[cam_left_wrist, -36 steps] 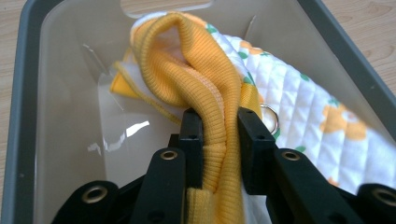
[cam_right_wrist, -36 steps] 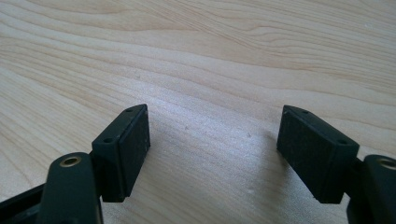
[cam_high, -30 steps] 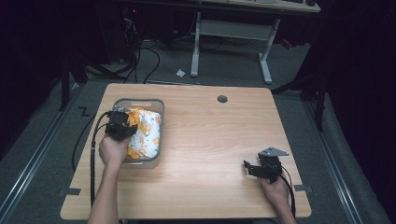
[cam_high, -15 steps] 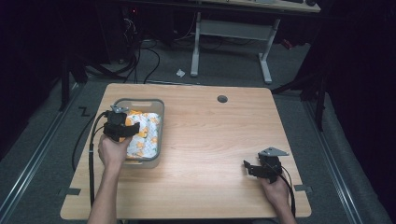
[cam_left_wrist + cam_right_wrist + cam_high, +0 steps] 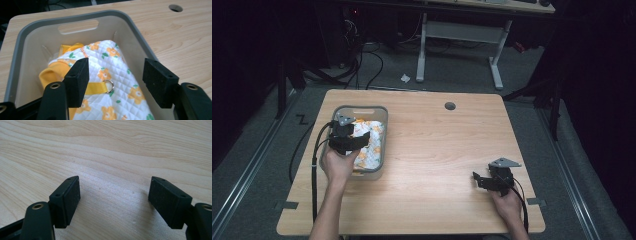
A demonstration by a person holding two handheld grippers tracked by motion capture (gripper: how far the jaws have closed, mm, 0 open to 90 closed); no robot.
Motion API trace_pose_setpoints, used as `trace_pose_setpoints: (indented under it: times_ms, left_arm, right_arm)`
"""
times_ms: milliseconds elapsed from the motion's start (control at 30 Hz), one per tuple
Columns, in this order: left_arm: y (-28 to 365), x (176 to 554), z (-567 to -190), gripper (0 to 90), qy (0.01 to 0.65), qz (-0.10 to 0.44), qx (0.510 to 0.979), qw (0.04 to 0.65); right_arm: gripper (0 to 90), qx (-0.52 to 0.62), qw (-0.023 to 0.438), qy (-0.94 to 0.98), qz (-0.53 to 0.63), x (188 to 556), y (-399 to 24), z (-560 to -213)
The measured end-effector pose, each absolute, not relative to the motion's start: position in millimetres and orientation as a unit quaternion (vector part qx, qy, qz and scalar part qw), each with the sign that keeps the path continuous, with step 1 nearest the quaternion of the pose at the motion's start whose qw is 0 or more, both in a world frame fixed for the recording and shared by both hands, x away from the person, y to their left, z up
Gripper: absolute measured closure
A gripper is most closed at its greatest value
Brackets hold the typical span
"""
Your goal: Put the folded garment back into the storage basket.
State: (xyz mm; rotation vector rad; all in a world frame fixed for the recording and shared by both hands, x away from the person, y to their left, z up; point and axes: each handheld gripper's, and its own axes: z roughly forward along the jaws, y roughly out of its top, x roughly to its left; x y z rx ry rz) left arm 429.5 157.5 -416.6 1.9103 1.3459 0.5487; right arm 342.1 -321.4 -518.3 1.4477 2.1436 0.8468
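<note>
Pale grained wooden table (image 5: 437, 150): our left gripper (image 5: 116, 75), just opening, hovers apart over quilted flowered cloth (image 5: 117, 75) in grey plastic bin (image 5: 75, 18); right gripper (image 5: 115, 200) apart

table (image 5: 437, 150): wood, grommet hole (image 5: 450, 106) | floor: cables (image 5: 362, 65), desk frame (image 5: 462, 35)

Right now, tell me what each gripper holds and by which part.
Nothing. The left gripper has just been opening above the quilted bag in the bin, gripping nothing; the right gripper is open over bare table.

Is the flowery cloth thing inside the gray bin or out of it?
Inside. The flowered quilted cloth lies within the walls of the gray bin. The left gripper has just been opening; its pads stand apart above the cloth, not pressing it.
</note>
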Motion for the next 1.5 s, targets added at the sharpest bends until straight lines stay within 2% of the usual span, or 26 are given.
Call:
trace_pose_setpoints:
  times_ms: [533, 1400, 1500]
  left_arm:
    - [127.1, 409.9, -406.8, 37.5, 0.479, 0.221, 0.752, 0.395]
    - [64.6, 395.9, -412.6, 36.0, 0.417, 0.179, 0.785, 0.423]
    - [56.5, 394.9, -414.3, 35.9, 0.411, 0.161, 0.786, 0.433]
  right_arm:
    - [25.7, 0.520, 0.208, 0.770, 0.304, 342.1, -321.4, -518.3]
    - [25.8, 0.520, 0.208, 0.770, 0.304, 342.1, -321.4, -518.3]
    - [25.7, 0.520, 0.208, 0.770, 0.304, 342.1, -321.4, -518.3]
